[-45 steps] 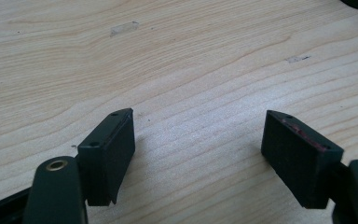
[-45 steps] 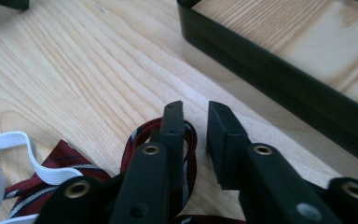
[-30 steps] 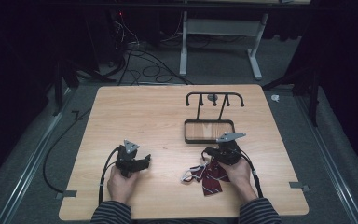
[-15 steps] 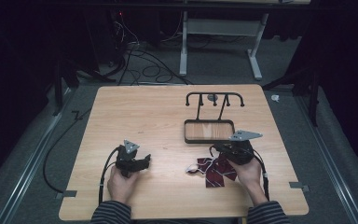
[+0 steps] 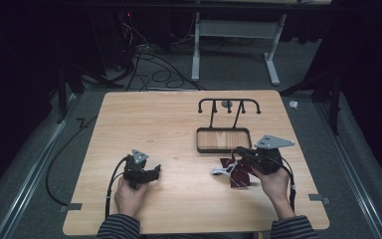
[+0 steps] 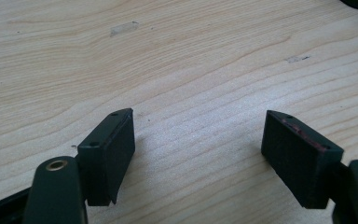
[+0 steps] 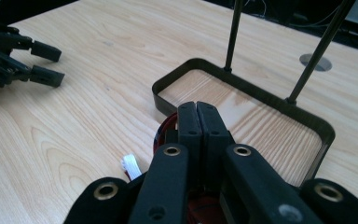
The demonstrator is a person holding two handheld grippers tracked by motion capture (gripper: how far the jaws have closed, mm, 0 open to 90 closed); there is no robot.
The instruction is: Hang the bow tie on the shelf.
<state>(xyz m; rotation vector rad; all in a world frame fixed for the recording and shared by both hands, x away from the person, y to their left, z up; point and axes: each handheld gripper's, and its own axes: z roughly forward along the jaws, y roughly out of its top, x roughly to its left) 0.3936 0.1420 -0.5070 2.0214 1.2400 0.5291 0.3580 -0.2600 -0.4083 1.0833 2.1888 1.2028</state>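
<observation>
A dark red cloth (image 5: 238, 174) with a white piece (image 5: 220, 171) at its left end hangs just above the table. My right gripper (image 5: 238, 151) is shut on the cloth's top edge. In the right gripper view the jaws (image 7: 196, 116) press flat together, with red cloth (image 7: 164, 133) and the white piece (image 7: 130, 165) showing beneath them. Right behind stands a black rack, with a tray base (image 5: 224, 130) and a hooked top bar (image 5: 229, 101). My left gripper (image 5: 154, 172) rests open on the table at the near left; its fingers (image 6: 116, 144) hold nothing.
The rack's tray rim (image 7: 168, 84) and its two thin posts (image 7: 233, 37) rise just ahead of my right jaws. The left gripper (image 7: 32, 60) lies farther off at the left of that view. Bare wood (image 5: 149, 124) covers the table's far left.
My right gripper has risen and shifted right toward the rack's base, taking the red cloth up with it. The left hand and its gripper have stayed put.
</observation>
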